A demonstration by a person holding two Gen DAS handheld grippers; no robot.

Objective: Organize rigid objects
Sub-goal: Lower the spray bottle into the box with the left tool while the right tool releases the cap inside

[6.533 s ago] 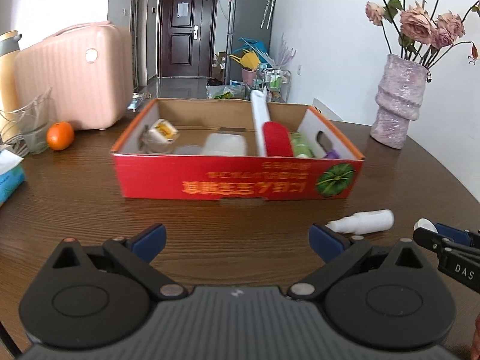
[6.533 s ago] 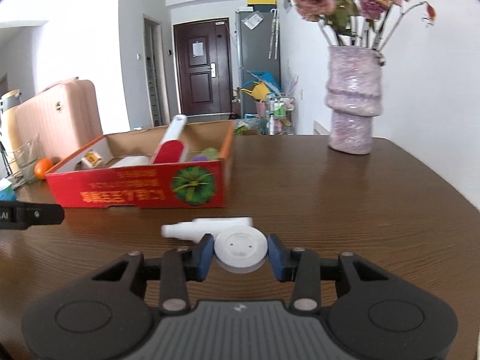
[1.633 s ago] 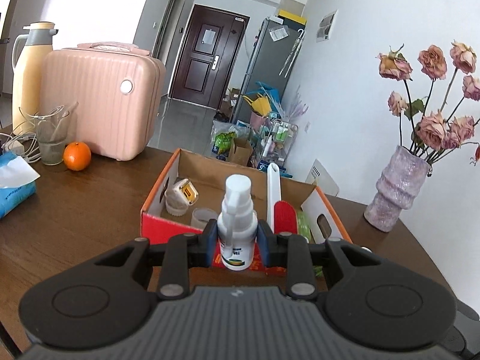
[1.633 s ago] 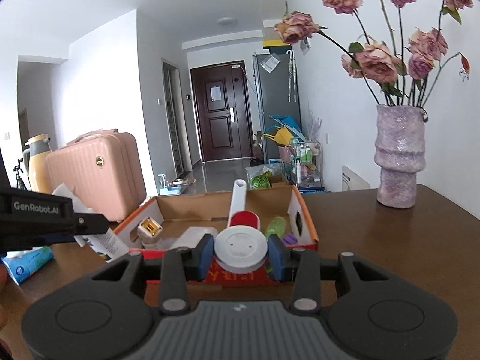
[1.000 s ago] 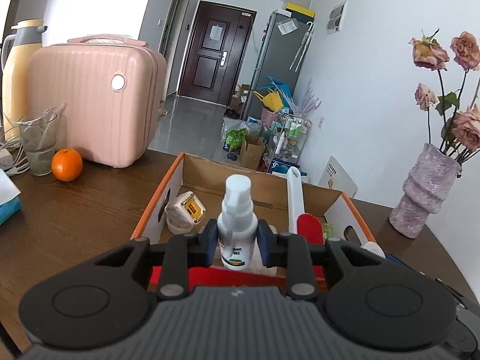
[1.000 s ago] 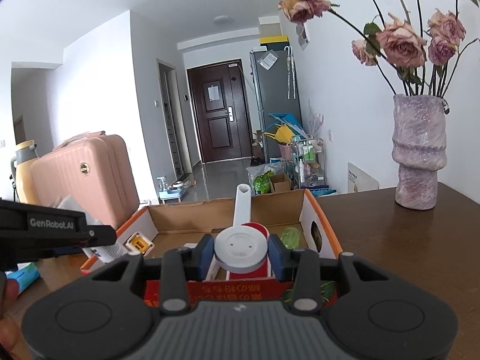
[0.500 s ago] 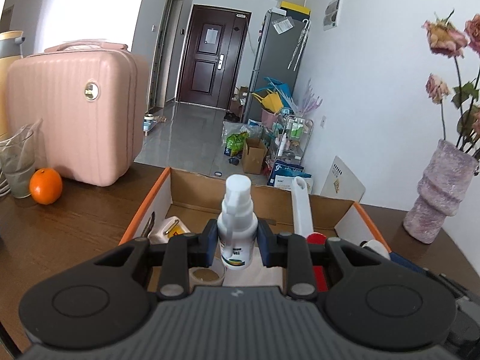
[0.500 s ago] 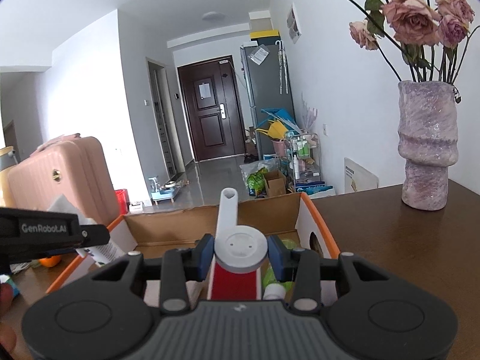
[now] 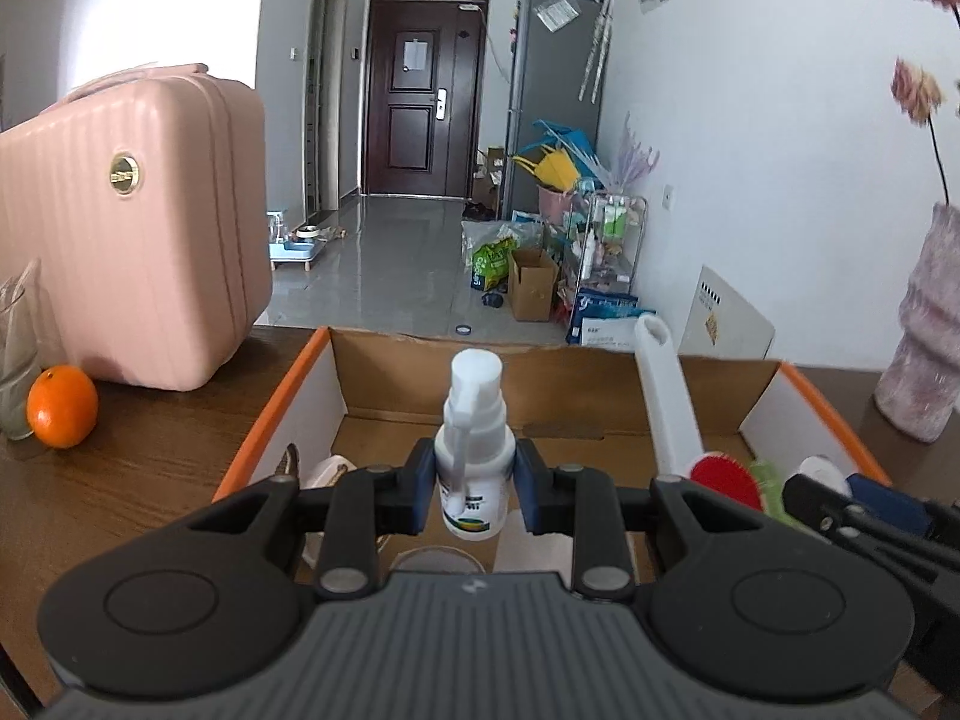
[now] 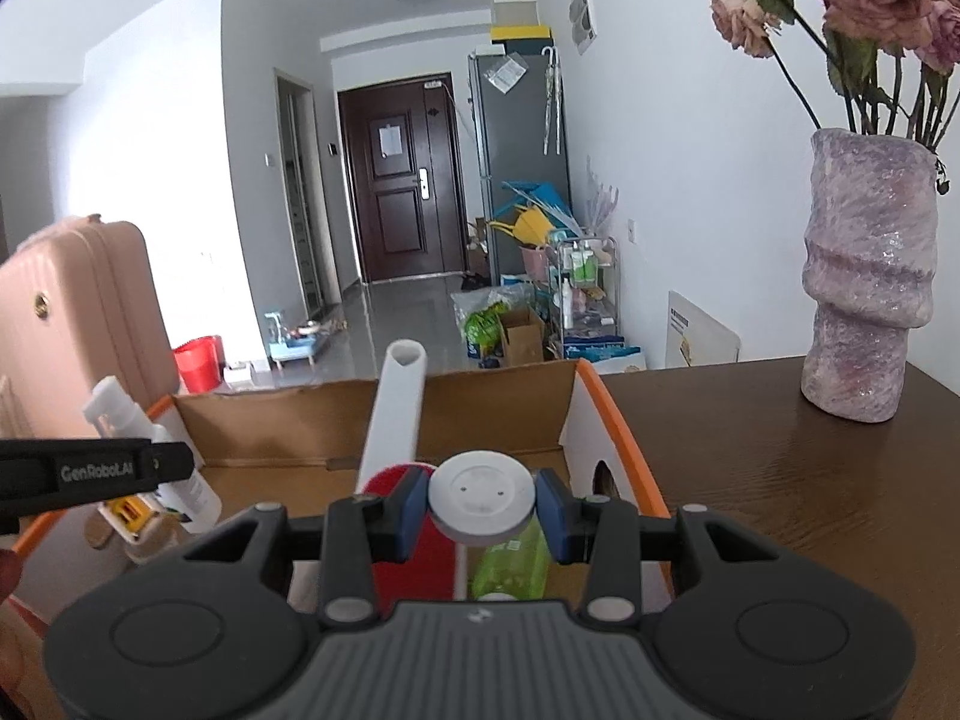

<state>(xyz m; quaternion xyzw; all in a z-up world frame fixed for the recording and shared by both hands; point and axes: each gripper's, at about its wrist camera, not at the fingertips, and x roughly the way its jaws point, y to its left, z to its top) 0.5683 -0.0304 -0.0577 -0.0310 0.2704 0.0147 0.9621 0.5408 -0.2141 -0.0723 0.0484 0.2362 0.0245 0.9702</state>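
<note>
Placing step: left tool [image 9: 474, 495] pinching spray bottle [image 9: 474, 456], right tool [image 10: 482, 507] pinching white disc [image 10: 482, 501], both above the box [image 9: 270, 414]; next, lowering and release.

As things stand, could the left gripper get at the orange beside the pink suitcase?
Probably not yet: the left gripper is shut on the spray bottle over the cardboard box. The path to the orange looks clear, but the gripper is occupied.

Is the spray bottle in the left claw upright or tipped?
Upright: the spray bottle stands nozzle-up between the left claw's pads, above the cardboard box.
</note>
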